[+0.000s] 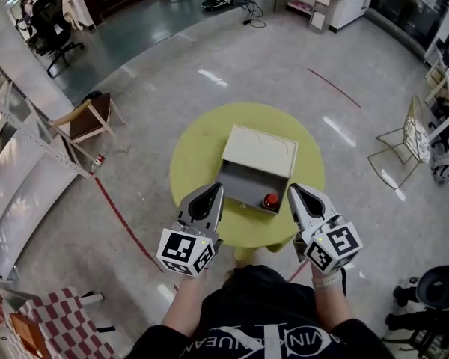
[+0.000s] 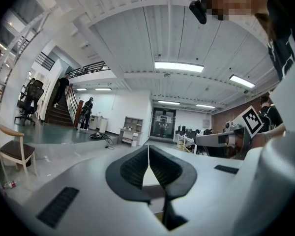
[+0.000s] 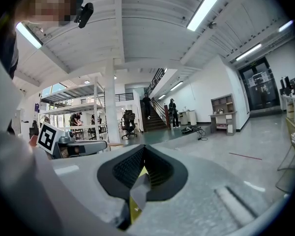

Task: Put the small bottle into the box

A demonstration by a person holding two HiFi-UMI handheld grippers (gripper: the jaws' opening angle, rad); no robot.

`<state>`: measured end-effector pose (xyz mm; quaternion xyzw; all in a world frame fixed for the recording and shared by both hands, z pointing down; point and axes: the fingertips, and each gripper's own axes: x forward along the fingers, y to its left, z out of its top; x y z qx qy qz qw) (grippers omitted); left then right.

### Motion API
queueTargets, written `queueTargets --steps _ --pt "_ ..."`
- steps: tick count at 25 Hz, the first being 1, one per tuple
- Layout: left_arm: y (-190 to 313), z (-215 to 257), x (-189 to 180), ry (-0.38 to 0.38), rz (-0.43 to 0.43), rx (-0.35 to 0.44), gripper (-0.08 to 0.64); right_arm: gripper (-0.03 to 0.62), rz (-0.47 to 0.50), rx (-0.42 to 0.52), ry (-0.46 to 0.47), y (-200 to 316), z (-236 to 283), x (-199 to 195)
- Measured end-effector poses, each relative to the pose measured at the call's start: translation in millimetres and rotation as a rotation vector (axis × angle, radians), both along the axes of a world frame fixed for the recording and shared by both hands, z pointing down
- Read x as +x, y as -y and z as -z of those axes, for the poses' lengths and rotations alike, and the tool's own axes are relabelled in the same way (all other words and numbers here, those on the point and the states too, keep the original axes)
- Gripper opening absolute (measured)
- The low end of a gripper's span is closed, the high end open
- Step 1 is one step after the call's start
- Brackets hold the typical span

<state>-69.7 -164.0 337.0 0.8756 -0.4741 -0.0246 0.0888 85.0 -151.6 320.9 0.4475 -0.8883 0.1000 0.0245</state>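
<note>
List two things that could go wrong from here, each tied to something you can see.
1. The small bottle sits in the near right corner of the box, close to the right gripper. A careless swing there might bump the box or tip the bottle.
2. The lid is open and both grippers are shut. Nudging it closed with the left gripper could slide the box across the small round table.

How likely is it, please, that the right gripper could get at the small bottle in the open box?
Probably yes: the box is open, the small bottle lies uncovered in its near right corner, and the right gripper hovers beside that corner. Its shut jaws would need opening.
</note>
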Motion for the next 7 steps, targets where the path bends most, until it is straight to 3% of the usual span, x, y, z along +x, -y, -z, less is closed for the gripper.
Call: queueTargets --steps 7 --pt "10 -9 2 0.002 0.002 -0.013 0.015 0.006 -0.01 -0.029 -0.006 9 -13 5"
